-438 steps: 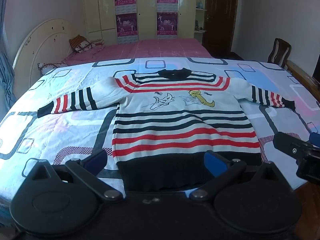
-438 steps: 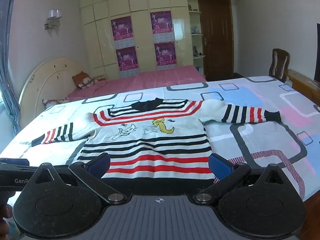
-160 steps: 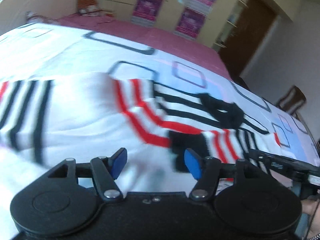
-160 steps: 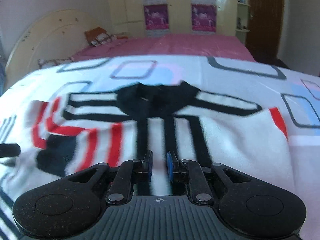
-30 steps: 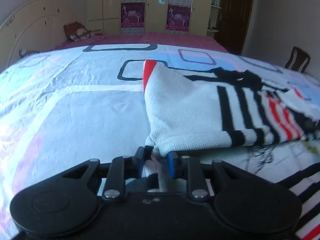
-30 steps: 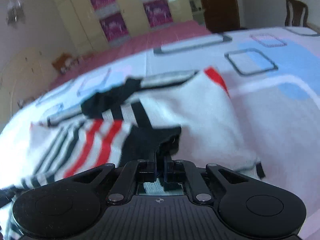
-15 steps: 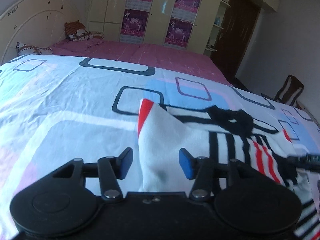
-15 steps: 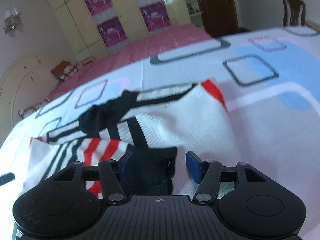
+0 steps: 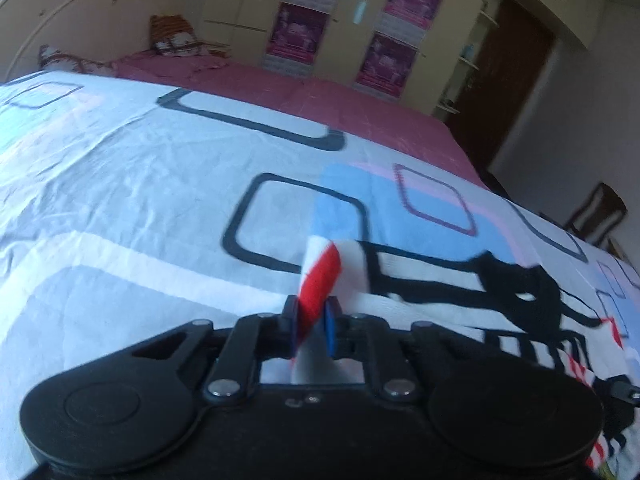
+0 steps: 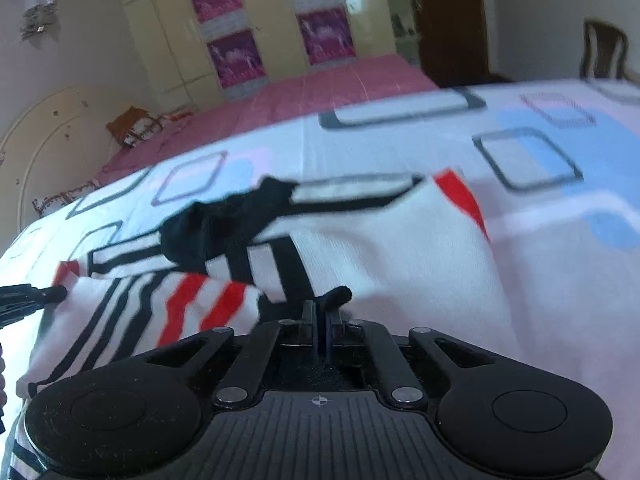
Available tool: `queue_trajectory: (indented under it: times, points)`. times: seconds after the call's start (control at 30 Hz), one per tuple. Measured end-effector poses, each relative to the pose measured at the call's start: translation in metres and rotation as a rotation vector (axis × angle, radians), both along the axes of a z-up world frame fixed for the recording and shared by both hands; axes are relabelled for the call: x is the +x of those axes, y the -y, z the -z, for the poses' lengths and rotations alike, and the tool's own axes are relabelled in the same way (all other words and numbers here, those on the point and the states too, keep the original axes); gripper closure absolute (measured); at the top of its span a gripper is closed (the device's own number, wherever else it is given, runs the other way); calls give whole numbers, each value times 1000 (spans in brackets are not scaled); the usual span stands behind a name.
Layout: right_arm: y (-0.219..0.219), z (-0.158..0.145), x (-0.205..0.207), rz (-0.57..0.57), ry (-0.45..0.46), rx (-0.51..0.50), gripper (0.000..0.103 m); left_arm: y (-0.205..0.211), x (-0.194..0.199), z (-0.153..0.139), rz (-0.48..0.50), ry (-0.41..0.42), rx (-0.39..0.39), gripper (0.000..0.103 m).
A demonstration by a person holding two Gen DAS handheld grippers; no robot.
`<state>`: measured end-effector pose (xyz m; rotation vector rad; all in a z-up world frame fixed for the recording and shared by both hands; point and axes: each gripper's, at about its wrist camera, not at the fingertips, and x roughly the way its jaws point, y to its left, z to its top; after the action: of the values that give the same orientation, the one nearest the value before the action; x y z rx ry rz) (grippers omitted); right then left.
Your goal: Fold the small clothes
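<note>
- Left wrist view: the striped sweater (image 9: 420,280) lies on the patterned bedsheet (image 9: 140,184), its black collar (image 9: 516,280) right of the left claw (image 9: 311,322); beyond the sweater are a pink bedspread (image 9: 320,96), wardrobe posters (image 9: 304,28) and a dark door (image 9: 516,76).
- The left claw is closing, its blue pads pinching the sweater's red-striped fold.
- Right wrist view: the right claw (image 10: 320,322) is clamped tight on the sweater's (image 10: 400,248) black cuff (image 10: 338,295), near the collar (image 10: 224,224); the other tool's tip (image 10: 28,296) pokes in at the sweater's left.
</note>
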<state>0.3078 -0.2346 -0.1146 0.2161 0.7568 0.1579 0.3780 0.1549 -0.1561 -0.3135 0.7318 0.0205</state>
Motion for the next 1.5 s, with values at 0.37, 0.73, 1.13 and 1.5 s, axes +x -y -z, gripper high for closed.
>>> queue_trajectory:
  times: [0.37, 0.73, 1.13, 1.5]
  points:
    - [5, 0, 0, 52, 55, -149, 44, -3, -14, -13, -32, 32, 70, 75]
    - [-36, -6, -5, -145, 41, -86, 56, 67, -82, -35, 177, 55, 82, 67]
    - [-28, 25, -13, -132, -10, -203, 56, 78, -101, -6, 203, 6, 135, 67]
    - [-31, 3, -38, -170, -16, -151, 56, 90, -108, -18, 173, -21, 161, 65]
